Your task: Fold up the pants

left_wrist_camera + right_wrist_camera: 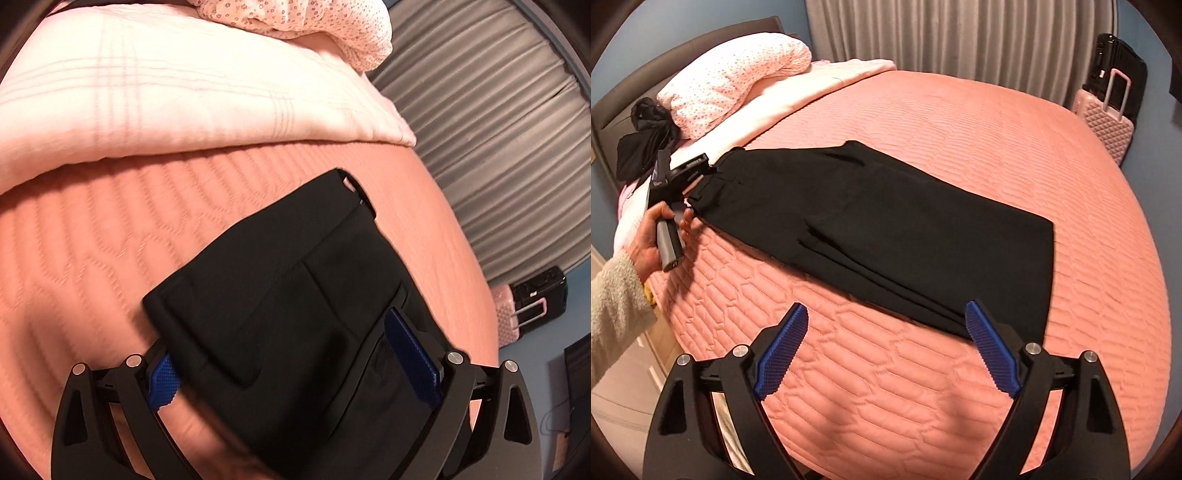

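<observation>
Black pants (886,225) lie folded in a long band on the pink quilted bedspread (960,129). In the left wrist view the pants (280,295) fill the space between my fingers. My left gripper (288,354) is open with its jaws wide on either side of the waist end, and the cloth lies over the left finger. It also shows in the right wrist view (687,173), held by a hand at the waistband. My right gripper (886,350) is open and empty, just short of the near edge of the pants.
A folded pale blanket (147,92) and a floral pillow (738,81) lie at the head of the bed. A dark garment (642,144) sits by the headboard. A pink suitcase (1104,125) and a black one (1119,70) stand by the grey curtain (960,37).
</observation>
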The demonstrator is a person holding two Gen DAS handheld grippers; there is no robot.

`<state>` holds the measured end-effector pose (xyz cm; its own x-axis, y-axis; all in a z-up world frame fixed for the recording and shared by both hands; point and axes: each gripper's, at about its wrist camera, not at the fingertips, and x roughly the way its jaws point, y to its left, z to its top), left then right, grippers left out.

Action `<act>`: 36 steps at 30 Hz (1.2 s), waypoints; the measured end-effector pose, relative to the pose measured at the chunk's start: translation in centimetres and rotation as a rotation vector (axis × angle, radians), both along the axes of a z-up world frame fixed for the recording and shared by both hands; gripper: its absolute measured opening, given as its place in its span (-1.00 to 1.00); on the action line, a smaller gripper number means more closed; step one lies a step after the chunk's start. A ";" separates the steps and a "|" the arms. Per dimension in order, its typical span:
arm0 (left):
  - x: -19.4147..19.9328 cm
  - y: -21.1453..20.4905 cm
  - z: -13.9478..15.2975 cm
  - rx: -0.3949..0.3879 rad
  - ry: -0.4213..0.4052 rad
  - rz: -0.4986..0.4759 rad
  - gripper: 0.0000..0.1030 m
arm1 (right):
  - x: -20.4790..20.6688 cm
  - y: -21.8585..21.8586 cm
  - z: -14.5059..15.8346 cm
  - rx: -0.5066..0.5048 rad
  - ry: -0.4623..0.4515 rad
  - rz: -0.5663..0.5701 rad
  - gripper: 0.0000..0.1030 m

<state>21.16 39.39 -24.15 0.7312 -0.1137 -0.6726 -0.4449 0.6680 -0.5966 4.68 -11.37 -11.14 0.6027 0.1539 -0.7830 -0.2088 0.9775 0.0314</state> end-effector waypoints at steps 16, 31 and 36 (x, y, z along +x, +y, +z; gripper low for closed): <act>2.2 -10.9 12.0 0.399 -0.172 -0.218 -0.66 | -0.7 -6.5 -0.1 0.080 -0.010 -0.142 0.67; -5.5 -50.7 16.6 0.455 -0.432 -1.013 -0.84 | -6.5 -19.8 -0.6 0.225 -0.044 -0.404 0.67; -5.7 -49.3 12.9 0.339 -0.289 -0.953 -0.34 | -7.5 -22.4 -0.7 0.254 -0.043 -0.444 0.73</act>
